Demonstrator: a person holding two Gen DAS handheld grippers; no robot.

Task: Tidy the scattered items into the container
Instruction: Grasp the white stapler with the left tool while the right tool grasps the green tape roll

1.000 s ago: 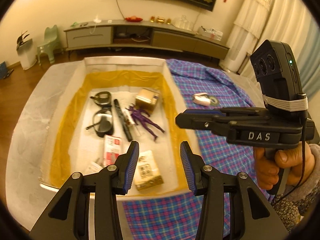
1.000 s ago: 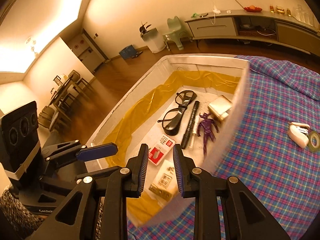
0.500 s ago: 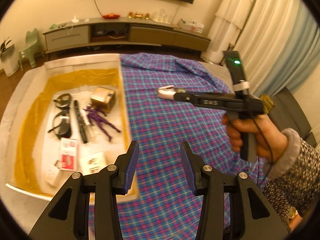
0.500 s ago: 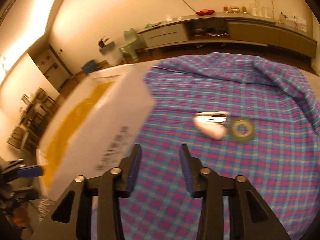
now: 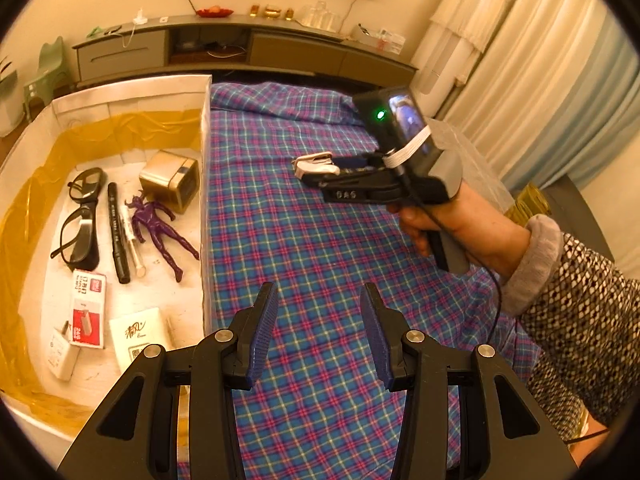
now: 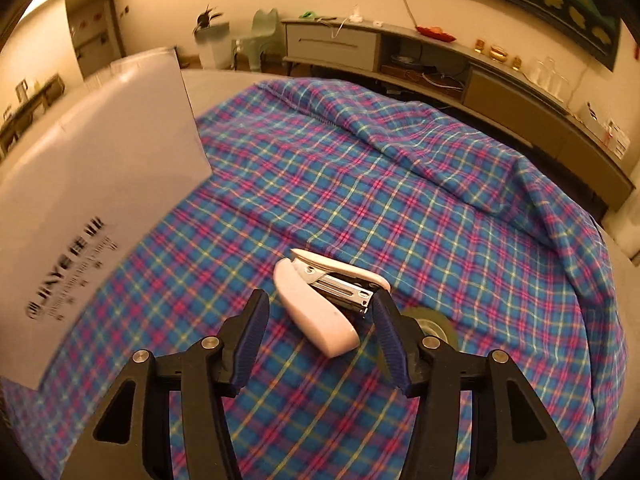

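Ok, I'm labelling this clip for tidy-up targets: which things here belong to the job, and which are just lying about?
Part of the job:
- stapler on the plaid cloth, between the right gripper's opening jaws
- tape roll beside it
- white box, already holding glasses and a purple figure

Just lying about:
- sideboard
- green chair
- curtains

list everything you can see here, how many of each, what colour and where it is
box: 1, white, yellow-lined, left on the cloth
glasses: 1, black, in box
marker: 1, black, in box
figurine: 1, purple, in box
tin: 1, gold, in box
staples pack: 1, red-white, in box
stapler: 1, white, on cloth, between right pads
tape roll: 1, greenish, behind right finger
cloth: 1, blue-pink plaid
left gripper: open, empty
right gripper: jaws opening around stapler
hand: holds right gripper
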